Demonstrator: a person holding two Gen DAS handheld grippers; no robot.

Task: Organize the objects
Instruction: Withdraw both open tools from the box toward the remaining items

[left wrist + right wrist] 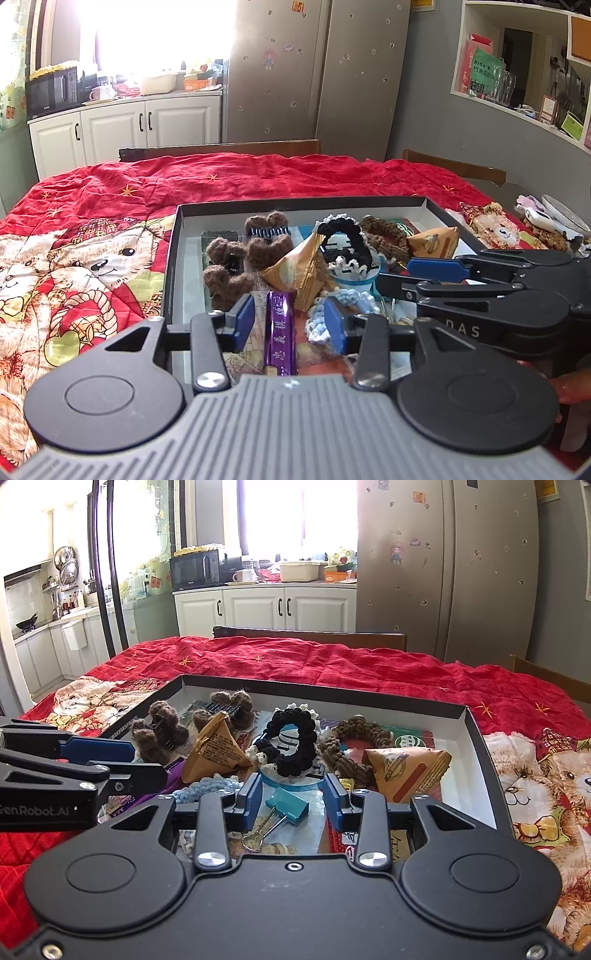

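Shallow box (476,734), dark outside, white inside, lay open on red quilt. Contents:
- two fuzzy brown hair claws (236,258), near left wall
- black scrunchie (291,738), centre, upright against white-trimmed one
- brown braided scrunchie (354,746), toward right
- two tan triangular snack packets (406,771), one centre, one near right wall
- purple wrapped bar (280,328), near edge
- pale blue crochet scrunchie (317,325), beside bar
- teal binder clip (288,806), near edge.
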